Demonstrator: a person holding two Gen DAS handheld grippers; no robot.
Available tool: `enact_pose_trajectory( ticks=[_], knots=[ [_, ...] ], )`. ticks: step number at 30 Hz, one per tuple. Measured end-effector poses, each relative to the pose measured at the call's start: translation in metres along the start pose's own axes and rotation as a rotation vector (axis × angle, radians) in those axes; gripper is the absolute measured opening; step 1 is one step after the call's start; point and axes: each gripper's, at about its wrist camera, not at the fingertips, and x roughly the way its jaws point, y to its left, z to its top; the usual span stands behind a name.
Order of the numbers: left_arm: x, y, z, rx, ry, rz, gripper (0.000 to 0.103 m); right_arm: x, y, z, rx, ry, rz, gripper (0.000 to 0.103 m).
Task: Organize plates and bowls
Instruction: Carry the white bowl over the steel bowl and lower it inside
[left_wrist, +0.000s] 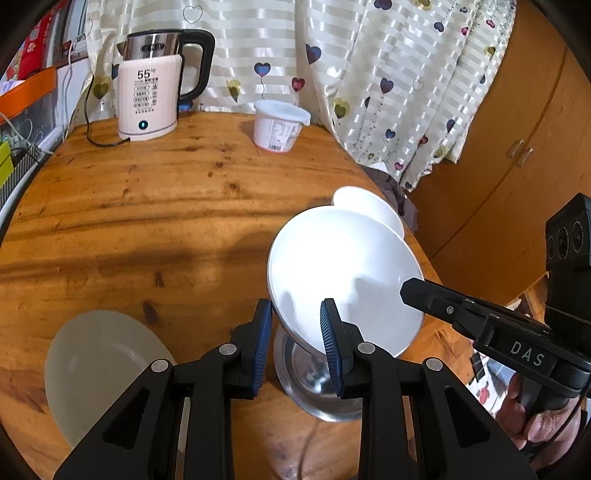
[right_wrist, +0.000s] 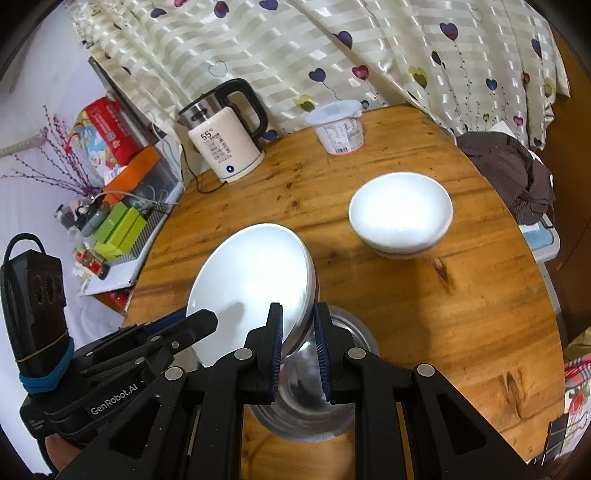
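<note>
Both grippers clamp white bowl rim: left gripper at 7 o'clock, right gripper at 4 o'clock. Held tilted above steel bowl, white bowl stack toward 1 o'clock. Thin rim grip risks slip, clatter onto steel.

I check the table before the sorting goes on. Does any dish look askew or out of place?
Yes. The white bowl is steeply tilted in the air, held at its rim by both the left gripper and the right gripper, above a steel bowl. The other white bowls sit level, stacked. Nothing looks spilled or broken.
</note>
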Motion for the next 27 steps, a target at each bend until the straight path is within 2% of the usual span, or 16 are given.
enact_pose_trajectory(
  ticks=[14, 27],
  knots=[
    [0.018, -0.010, -0.025, 0.005, 0.082, -0.007, 0.028, 0.004, -0.020, -0.025, 0.040, 0.057, -0.019, 0.017],
    [0.027, -0.011, -0.031, 0.008, 0.122, -0.002, 0.028, 0.012, -0.028, -0.034, 0.053, 0.099, -0.029, 0.017]
  ],
)
